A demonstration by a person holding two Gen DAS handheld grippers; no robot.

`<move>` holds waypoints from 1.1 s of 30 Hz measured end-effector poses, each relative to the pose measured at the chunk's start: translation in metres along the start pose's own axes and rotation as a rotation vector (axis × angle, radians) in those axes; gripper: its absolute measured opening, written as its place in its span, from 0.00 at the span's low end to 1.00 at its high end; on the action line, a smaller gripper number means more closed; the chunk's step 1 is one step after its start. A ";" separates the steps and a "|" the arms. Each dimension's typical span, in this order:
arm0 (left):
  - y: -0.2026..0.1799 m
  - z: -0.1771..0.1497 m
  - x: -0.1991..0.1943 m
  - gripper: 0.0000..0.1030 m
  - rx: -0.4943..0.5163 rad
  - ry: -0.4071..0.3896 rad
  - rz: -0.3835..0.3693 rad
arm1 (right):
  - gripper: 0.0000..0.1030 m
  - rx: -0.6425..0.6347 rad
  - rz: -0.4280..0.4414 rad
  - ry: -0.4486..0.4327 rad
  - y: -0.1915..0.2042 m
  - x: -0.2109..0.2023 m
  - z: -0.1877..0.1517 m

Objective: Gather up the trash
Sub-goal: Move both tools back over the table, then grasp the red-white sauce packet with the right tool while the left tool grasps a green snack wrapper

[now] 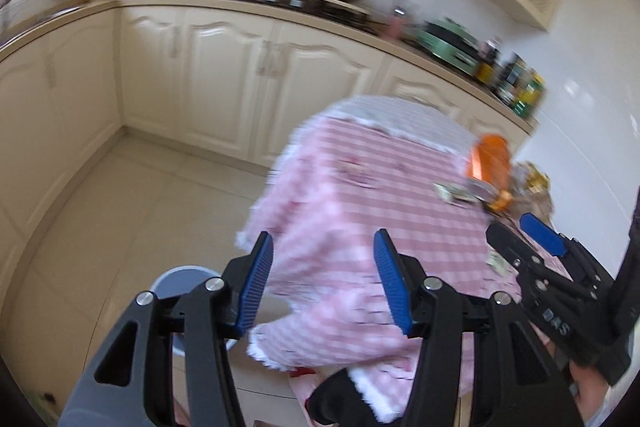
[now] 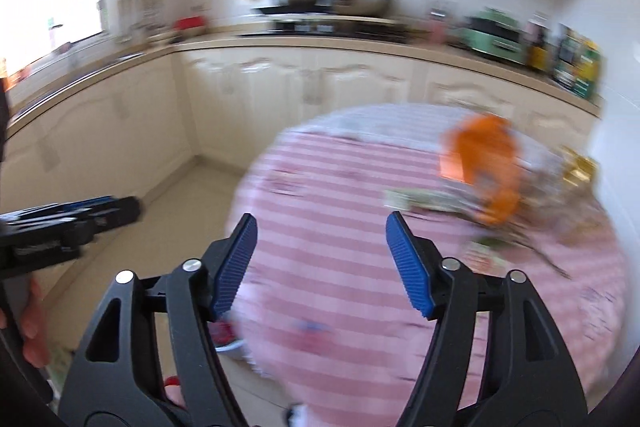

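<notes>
Trash lies on the far right of a round table under a pink checked cloth: an orange plastic piece, a flat wrapper beside it and a small scrap. My left gripper hangs open over the table's near left edge, nothing between its blue pads. My right gripper is at the right, close to the scrap. In the right wrist view the right gripper is open and empty above the cloth, short of the orange piece and wrappers. The left gripper shows at the left.
A grey-blue round bin stands on the tiled floor by the table's left edge, half hidden by my left fingers. Cream cabinets run along the back with pots, a green appliance and bottles on the counter. A gold object sits at the table's far right.
</notes>
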State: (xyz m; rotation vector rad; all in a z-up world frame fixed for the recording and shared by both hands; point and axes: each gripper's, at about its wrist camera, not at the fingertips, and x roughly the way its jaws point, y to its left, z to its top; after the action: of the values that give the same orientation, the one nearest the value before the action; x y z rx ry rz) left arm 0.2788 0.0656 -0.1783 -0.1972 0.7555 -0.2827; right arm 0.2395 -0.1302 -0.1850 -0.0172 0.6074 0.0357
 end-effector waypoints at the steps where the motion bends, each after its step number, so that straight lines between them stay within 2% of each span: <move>1: -0.011 -0.002 0.003 0.50 0.017 0.009 -0.010 | 0.68 0.025 -0.028 0.026 -0.016 0.004 -0.004; 4: -0.044 0.000 0.021 0.52 0.072 0.054 -0.057 | 0.72 0.088 -0.091 0.140 -0.052 0.025 -0.018; 7: -0.073 0.001 0.043 0.52 0.118 0.106 -0.101 | 0.72 0.114 -0.095 0.205 -0.069 0.044 -0.027; 13: -0.104 0.005 0.073 0.52 0.185 0.166 -0.107 | 0.72 0.137 -0.076 0.237 -0.075 0.069 -0.023; 16: -0.111 0.008 0.080 0.52 0.216 0.179 -0.096 | 0.71 0.144 -0.071 0.235 -0.074 0.066 -0.027; 17: -0.112 0.009 0.083 0.53 0.224 0.181 -0.090 | 0.69 0.138 -0.071 0.234 -0.074 0.065 -0.028; 18: -0.113 0.009 0.086 0.54 0.228 0.184 -0.085 | 0.57 0.131 -0.083 0.231 -0.074 0.064 -0.027; 20: -0.114 0.010 0.089 0.54 0.221 0.189 -0.092 | 0.47 0.121 -0.080 0.226 -0.079 0.061 -0.029; 21: -0.115 0.010 0.092 0.54 0.219 0.194 -0.096 | 0.37 0.115 -0.080 0.225 -0.082 0.059 -0.030; 22: -0.117 0.010 0.093 0.54 0.219 0.196 -0.097 | 0.34 0.109 -0.073 0.223 -0.085 0.058 -0.031; 29: -0.133 0.012 0.111 0.54 0.239 0.217 -0.109 | 0.18 0.111 0.035 0.185 -0.099 0.038 -0.038; 32: -0.142 0.013 0.120 0.55 0.256 0.222 -0.118 | 0.16 0.116 0.055 0.126 -0.104 0.020 -0.034; 33: -0.143 0.013 0.122 0.60 0.260 0.224 -0.120 | 0.16 0.118 0.058 0.105 -0.106 0.014 -0.032</move>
State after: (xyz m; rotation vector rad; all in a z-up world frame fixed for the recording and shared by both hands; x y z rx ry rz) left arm 0.3468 -0.1080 -0.2084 0.0362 0.9211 -0.5191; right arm 0.2371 -0.2365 -0.2185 0.1140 0.7141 0.0554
